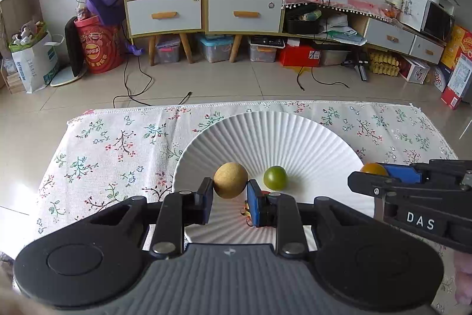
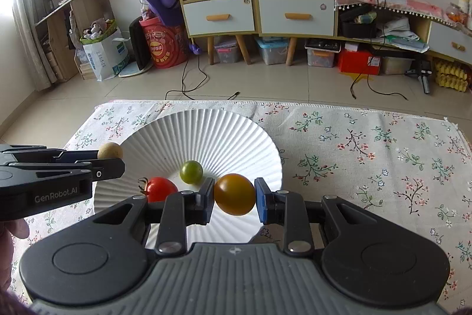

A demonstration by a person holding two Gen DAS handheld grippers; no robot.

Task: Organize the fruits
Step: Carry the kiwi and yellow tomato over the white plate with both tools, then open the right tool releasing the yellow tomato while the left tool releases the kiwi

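A white ribbed plate [image 1: 295,138] [image 2: 206,132] lies on the floral cloth. A green tomato [image 1: 275,177] [image 2: 191,171] and a red tomato [image 2: 160,188] with a stem rest on it; in the left wrist view the red tomato [image 1: 266,192] is mostly hidden behind a finger. My left gripper [image 1: 229,198] is shut on a tan round fruit [image 1: 230,180] [image 2: 110,151] above the plate's near left part. My right gripper [image 2: 234,201] is shut on an orange tomato [image 2: 234,194] [image 1: 373,169] over the plate's right edge.
The floral cloth [image 1: 118,149] [image 2: 368,155] covers a low table with its far edge toward a tiled floor. Cables [image 1: 132,90] lie on the floor. Shelves, drawers and boxes [image 1: 206,11] stand along the far wall.
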